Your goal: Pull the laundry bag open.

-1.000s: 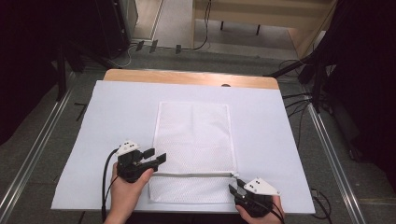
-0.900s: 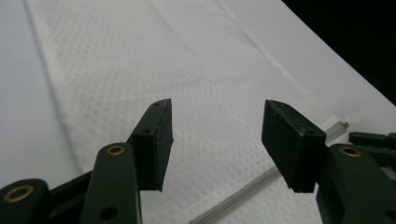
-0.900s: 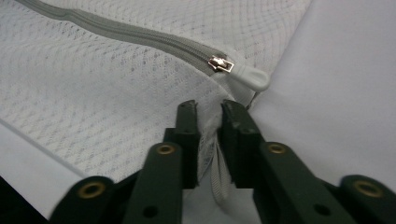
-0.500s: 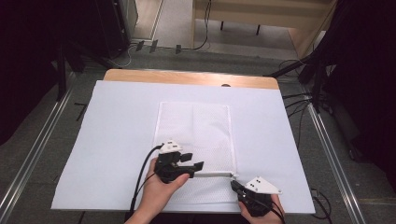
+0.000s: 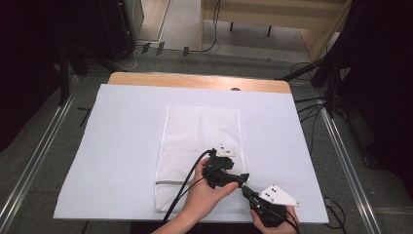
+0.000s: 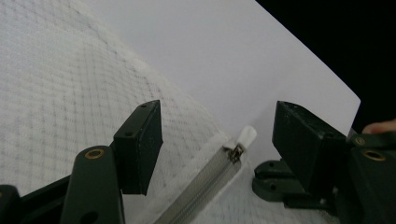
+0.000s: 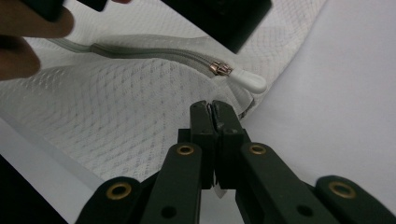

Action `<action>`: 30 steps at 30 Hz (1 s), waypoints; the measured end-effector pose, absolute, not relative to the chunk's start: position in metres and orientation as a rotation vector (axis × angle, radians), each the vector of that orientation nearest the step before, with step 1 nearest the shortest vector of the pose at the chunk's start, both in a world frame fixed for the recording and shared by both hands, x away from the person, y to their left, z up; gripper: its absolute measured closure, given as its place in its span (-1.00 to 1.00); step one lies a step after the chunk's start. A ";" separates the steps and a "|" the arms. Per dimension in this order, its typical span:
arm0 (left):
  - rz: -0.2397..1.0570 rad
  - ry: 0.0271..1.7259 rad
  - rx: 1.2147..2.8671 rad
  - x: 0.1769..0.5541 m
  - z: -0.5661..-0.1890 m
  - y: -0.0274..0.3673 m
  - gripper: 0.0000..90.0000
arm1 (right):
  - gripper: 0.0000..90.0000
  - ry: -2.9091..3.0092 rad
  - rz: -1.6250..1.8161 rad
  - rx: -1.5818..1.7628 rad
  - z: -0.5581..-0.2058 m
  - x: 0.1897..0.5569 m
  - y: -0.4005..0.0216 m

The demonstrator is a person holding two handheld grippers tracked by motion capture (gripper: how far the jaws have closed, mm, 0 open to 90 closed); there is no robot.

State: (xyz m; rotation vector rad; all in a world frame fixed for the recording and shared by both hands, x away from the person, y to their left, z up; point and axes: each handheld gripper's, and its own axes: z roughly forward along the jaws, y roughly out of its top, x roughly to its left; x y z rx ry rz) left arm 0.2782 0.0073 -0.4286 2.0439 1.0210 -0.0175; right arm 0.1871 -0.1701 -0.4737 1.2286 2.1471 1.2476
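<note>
A white mesh bag [image 5: 199,136] lies flat on a white sheet [image 5: 122,136], with its grey zipper [image 5: 170,181] running along the near end. The slider [image 7: 219,68] and its white pull tab [image 6: 246,136] [image 7: 250,81] sit at the zipper's right end. My left gripper [image 5: 241,179] [image 6: 219,123] hovers there. Its jaws have just been opening, and the tab lies in the gap ahead, untouched by either pad. My right gripper [image 5: 246,191] [image 7: 214,109] is shut on the bag's near right corner, just below the tab.
The sheet covers a wooden table whose far edge [image 5: 195,80] shows. Dark floor, metal rails [image 5: 341,161] and cables surround it. A hand [image 7: 28,37] and the left gripper's jaw [image 7: 219,18] crowd the top of the right gripper view.
My left gripper has travelled right along the zipper, from the bag's left side to its right end beside the right gripper. The right gripper has stayed put.
</note>
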 end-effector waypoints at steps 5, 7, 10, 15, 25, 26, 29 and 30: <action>-0.012 1.036 2.048 0.283 -0.427 0.000 -0.14 | 1.00 2.137 1.261 1.224 -0.472 0.186 -0.171; -0.015 1.039 2.046 0.285 -0.426 -0.001 -0.06 | 1.00 2.133 1.266 1.223 -0.472 0.186 -0.171; -0.005 1.033 2.051 0.286 -0.425 -0.003 0.08 | 1.00 2.129 1.273 1.225 -0.471 0.186 -0.170; -0.020 1.007 2.085 0.285 -0.426 -0.010 0.14 | 1.00 2.125 1.273 1.219 -0.471 0.186 -0.170; 0.006 0.938 2.186 0.278 -0.429 -0.023 0.39 | 1.00 2.125 1.276 1.214 -0.471 0.185 -0.170; 0.003 0.930 2.194 0.278 -0.429 -0.024 0.44 | 1.00 2.126 1.276 1.214 -0.471 0.185 -0.170; -0.011 0.902 2.208 0.277 -0.429 -0.023 0.52 | 1.00 2.128 1.275 1.213 -0.471 0.186 -0.170; -0.007 0.895 2.215 0.277 -0.429 -0.023 0.55 | 1.00 2.132 1.271 1.213 -0.471 0.186 -0.170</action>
